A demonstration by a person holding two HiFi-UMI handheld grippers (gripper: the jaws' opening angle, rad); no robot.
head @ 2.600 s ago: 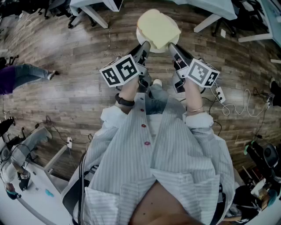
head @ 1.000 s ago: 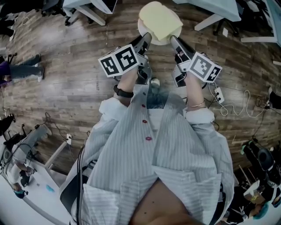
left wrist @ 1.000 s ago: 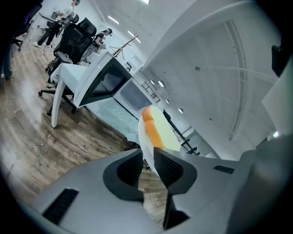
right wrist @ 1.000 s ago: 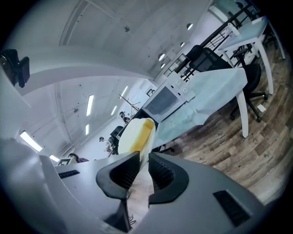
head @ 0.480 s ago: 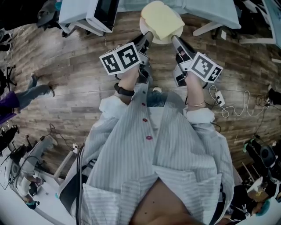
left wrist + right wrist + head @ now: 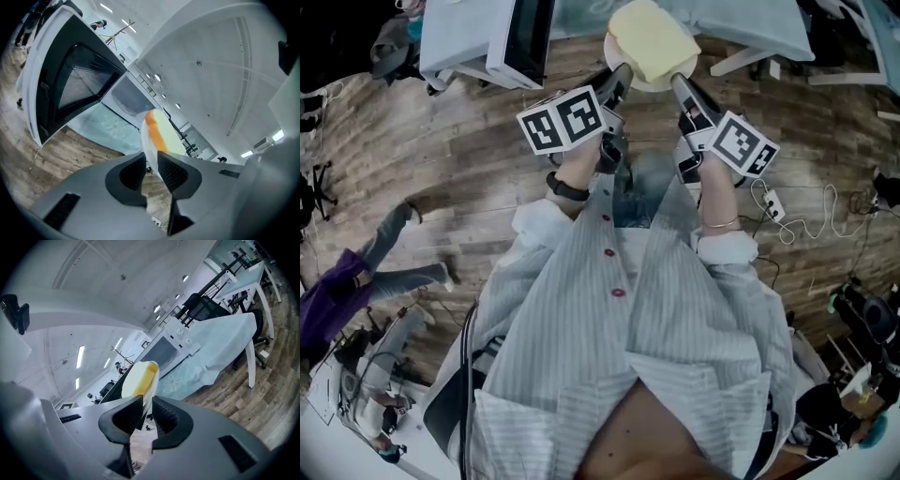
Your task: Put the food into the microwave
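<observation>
The left gripper [image 6: 151, 164] is clamping its ribbed pads on the thin left rim of a white plate [image 6: 643, 86]. The right gripper [image 6: 147, 411] is pinching the opposite rim the same way. Between them the plate is hanging in the air above the wooden floor [image 6: 469, 178]. It is bearing a thick pale-yellow slice of food [image 6: 652, 42] with an orange crust edge, which is lying loose on top and overhanging the rim. Ahead and to the left, the microwave [image 6: 473, 37] is standing on a pale tablecloth [image 6: 110, 129] with its door [image 6: 79, 89] swung open.

The plate is looking stiff and smooth, so each narrow bite on the rim is probably prone to slipping. Opposite edges seem the right places to hold it, with both sides level. The slice is looking light and soft, and nothing is securing it. A tilt would likely send it sliding off, so the grip belongs on the plate, not the food.
</observation>
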